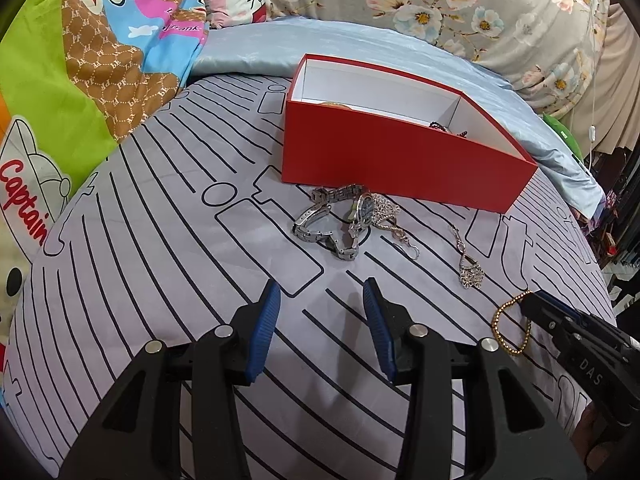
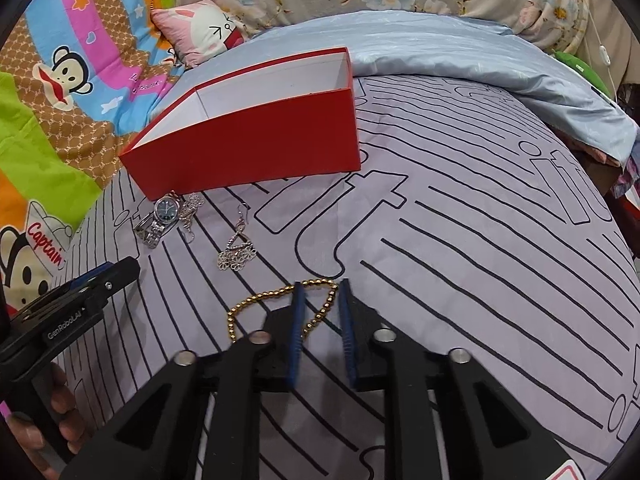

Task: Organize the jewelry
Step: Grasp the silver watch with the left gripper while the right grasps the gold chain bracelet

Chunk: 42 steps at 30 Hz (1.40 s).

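A red box [image 1: 400, 160] with a white inside stands open on the bed; it also shows in the right wrist view [image 2: 256, 144]. In front of it lie silver watches [image 1: 336, 220] tangled with a chain, and a silver flower earring [image 1: 470, 268], which also shows in the right wrist view [image 2: 237, 254]. A gold bead bracelet [image 2: 280, 300] lies on the sheet. My right gripper [image 2: 321, 292] is open, its fingers straddling the bracelet's right part. My left gripper [image 1: 320, 300] is open and empty, a short way in front of the watches.
The lined grey sheet [image 1: 160, 280] covers the bed. A blue satin quilt [image 2: 480, 60] lies behind the box. A cartoon blanket [image 1: 80, 60] and a pink pillow [image 2: 200, 32] lie to the left. Dark beads [image 1: 440, 127] show inside the box.
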Tool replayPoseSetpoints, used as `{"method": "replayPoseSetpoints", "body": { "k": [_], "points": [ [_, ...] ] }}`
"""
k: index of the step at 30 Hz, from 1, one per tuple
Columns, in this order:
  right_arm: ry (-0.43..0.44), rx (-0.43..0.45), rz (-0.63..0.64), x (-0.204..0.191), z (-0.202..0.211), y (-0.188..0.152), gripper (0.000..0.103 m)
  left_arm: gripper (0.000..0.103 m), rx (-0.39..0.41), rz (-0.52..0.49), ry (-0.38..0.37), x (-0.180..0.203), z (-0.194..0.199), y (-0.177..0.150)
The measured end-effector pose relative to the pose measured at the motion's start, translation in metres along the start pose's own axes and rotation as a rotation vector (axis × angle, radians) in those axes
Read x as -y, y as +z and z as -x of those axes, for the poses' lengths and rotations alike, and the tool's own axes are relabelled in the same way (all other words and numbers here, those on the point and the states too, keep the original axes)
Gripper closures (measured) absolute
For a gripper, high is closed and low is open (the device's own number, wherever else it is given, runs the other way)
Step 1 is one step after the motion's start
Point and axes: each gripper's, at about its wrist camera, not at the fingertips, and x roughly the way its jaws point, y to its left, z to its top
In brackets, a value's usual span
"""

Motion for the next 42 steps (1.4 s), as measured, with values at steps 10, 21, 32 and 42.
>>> {"method": "replayPoseSetpoints", "body": {
  "k": [10,21,32,42],
  "points": [
    [0.022,0.0,-0.033,0.006,-0.001,0.0,0.098,0.062,0.031,-0.002,0.002,0.006,-0.006,0.025],
    [0.025,0.0,-0.034,0.005,-0.001,0.0,0.098,0.062,0.022,-0.023,0.008,0.016,-0.035,0.051],
    [0.03,0.0,-0.038,0.006,-0.002,-0.001,0.098,0.077,-0.013,-0.034,-0.015,0.016,-0.048,0.05],
    [0.044,0.015,-0.038,0.006,0.002,-0.001,0.098,0.086,-0.008,-0.016,-0.031,0.013,-0.038,0.044]
  ]
}}
